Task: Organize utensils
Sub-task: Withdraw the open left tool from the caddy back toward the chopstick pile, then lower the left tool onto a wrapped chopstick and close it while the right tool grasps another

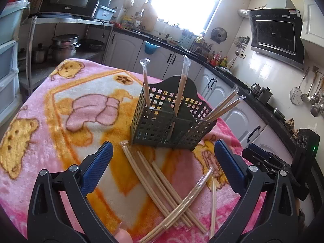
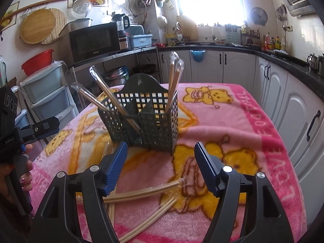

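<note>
Left wrist view
Left claw [image 1: 162,158]: I saw it spread wide and released, blue pads far apart, nothing between them and nothing touching them.
Below the left claw: a loose heap of chopsticks [image 1: 162,190] lay on the blanket [image 1: 40,121], some bare, some in clear sleeves, crossing each other. One curved sleeved pair lay over the bare ones.
Caddy [image 1: 172,119]: a dark green latticed holder stood upright on the blanket just beyond the heap, with the far ends of the sticks reaching its base.
Inside the caddy: four wrapped chopstick pairs [image 1: 181,87] stood in it, two nearly upright in the left compartments and two leaning out to the right.
Right claw, seen from here [image 1: 263,158]: it showed at the right edge beside the caddy; I could not judge its opening from this angle.

Right wrist view
Right claw [image 2: 161,158]: it was also released, fingers well apart and empty, hovering over the blanket [image 2: 232,111] on the worktop.
Caddy [image 2: 141,119]: it sat straight ahead, just past the fingertips, upright, its arched back panel facing away.
Its contents: wrapped chopstick pairs [image 2: 175,77] leaned out, two to the left and two to the right corner.
Loose chopsticks [image 2: 145,194]: several lay flat beneath and between the fingers, running toward the left.
Left claw, seen from here [image 2: 46,125]: it sat at the left edge, held in a hand [image 2: 26,172].
</note>
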A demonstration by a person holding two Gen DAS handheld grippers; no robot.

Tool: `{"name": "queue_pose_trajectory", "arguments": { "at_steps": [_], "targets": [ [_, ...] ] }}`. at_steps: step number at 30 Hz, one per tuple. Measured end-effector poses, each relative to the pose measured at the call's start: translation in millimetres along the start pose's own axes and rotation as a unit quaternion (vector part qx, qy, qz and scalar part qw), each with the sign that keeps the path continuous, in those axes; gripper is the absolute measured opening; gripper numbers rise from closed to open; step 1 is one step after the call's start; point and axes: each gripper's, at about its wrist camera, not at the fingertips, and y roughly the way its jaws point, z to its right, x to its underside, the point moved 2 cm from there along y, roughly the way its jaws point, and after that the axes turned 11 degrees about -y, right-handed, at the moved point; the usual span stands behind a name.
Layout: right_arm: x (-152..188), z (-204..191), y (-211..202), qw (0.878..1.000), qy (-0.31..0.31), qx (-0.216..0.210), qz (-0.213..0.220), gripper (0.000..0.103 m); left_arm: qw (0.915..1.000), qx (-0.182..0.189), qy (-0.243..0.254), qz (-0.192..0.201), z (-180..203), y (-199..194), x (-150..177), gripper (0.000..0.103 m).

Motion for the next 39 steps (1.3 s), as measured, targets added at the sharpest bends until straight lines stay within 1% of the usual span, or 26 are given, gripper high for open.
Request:
{"name": "queue_pose_trajectory", "arguments": {
  "at_steps": [11,20,28,34,36,39],
  "targets": [
    [16.2,-8.6,10.0,0.999,-0.005,-0.012,-0.029,0.066,0.9998,-0.016,-0.002,-0.013,-10.2,-0.8,12.7,0.092],
    [29.0,-7.7,21.6,0.998,0.006,-0.018,-0.052,0.066,0.9992,-0.033,-0.004,-0.022,-22.8,-3.0,22.8,0.092],
    [37.0,-4.9,27.9,0.998,0.012,-0.015,-0.064,0.066,0.9979,-0.041,-0.008,-0.050,-36.7,-1.8,40.2,0.092],
    [39.3,-0.5,31.2,0.997,0.018,-0.012,-0.068,0.066,0.9959,-0.042,-0.004,-0.080,-45.2,-1.2,59.7,0.079],
    [40.3,1.2,33.0,0.997,0.019,-0.011,-0.071,0.066,0.9946,-0.042,-0.003,-0.095,-49.9,-1.4,68.4,0.072],
    [42.1,4.6,36.5,0.997,0.022,-0.007,-0.074,0.066,0.9929,-0.042,0.000,-0.111,-56.4,-2.6,79.1,0.068]
  ]
}}
